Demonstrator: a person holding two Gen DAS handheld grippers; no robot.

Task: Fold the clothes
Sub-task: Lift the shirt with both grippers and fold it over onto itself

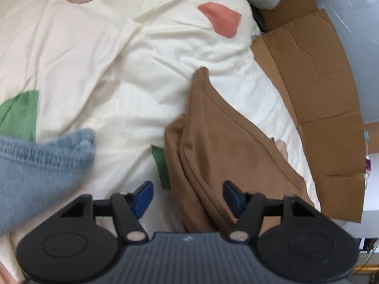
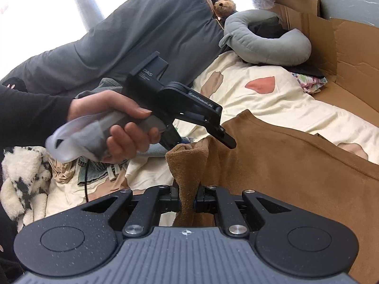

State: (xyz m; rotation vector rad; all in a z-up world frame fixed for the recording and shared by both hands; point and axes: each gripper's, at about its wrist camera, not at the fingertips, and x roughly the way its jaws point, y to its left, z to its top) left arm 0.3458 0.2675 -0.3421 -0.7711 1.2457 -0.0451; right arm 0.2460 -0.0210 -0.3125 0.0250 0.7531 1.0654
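Note:
A brown fleece garment (image 1: 225,142) lies in folds on the cream bedsheet (image 1: 106,71). My left gripper (image 1: 187,196) hovers over the garment's left edge with its jaws open; the cloth runs between the blue pads (image 1: 144,196) and neither pad presses on it. In the right wrist view the same left gripper (image 2: 201,145), held by a hand (image 2: 118,123), points down at a raised corner of the brown garment (image 2: 284,165). My right gripper (image 2: 188,202) is shut on that bunched corner and holds it up off the bed.
A blue-grey knitted item (image 1: 35,161) lies at the left. Flattened cardboard (image 1: 319,82) lines the bed's right side. A grey neck pillow (image 2: 265,47), a teddy bear (image 2: 223,4), a dark pillow (image 2: 142,35) and a black-and-white plush toy (image 2: 21,177) sit around the bed.

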